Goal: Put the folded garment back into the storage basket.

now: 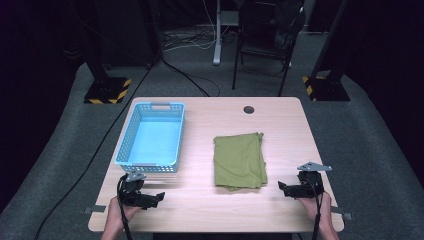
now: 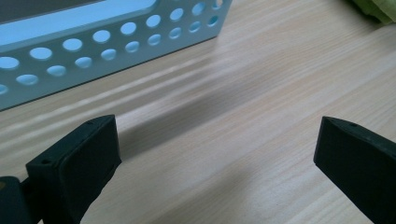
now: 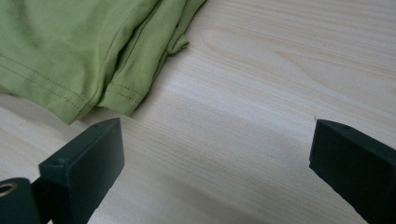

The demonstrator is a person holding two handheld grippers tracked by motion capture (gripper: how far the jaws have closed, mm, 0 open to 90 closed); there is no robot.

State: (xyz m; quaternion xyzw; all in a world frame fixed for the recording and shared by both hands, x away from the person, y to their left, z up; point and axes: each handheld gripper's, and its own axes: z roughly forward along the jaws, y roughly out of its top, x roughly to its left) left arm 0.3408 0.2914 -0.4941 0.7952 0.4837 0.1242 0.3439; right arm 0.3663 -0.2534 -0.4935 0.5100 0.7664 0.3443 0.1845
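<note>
A folded olive-green cloth (image 1: pixel 239 160) lies flat on the wooden table (image 1: pixel 210 210), right of centre; its hemmed corner (image 3: pixel 79 60) fills the upper left of the right gripper view. A light blue perforated basket (image 1: pixel 151 136) stands empty to the cloth's left, and its near wall (image 2: pixel 107 46) crosses the top of the left gripper view. My left gripper (image 1: pixel 155 197) rests near the table's front edge below the basket, open, with bare wood between its jaws. My right gripper (image 1: pixel 283 188) sits at the front right, just beside the cloth's near corner, open and holding nothing.
A dark round grommet (image 1: pixel 248 109) is set in the table's far edge. Beyond the table stand a black chair (image 1: pixel 262 35) and two stand bases with yellow-black stripes (image 1: pixel 107 90). Cables trail over the grey floor.
</note>
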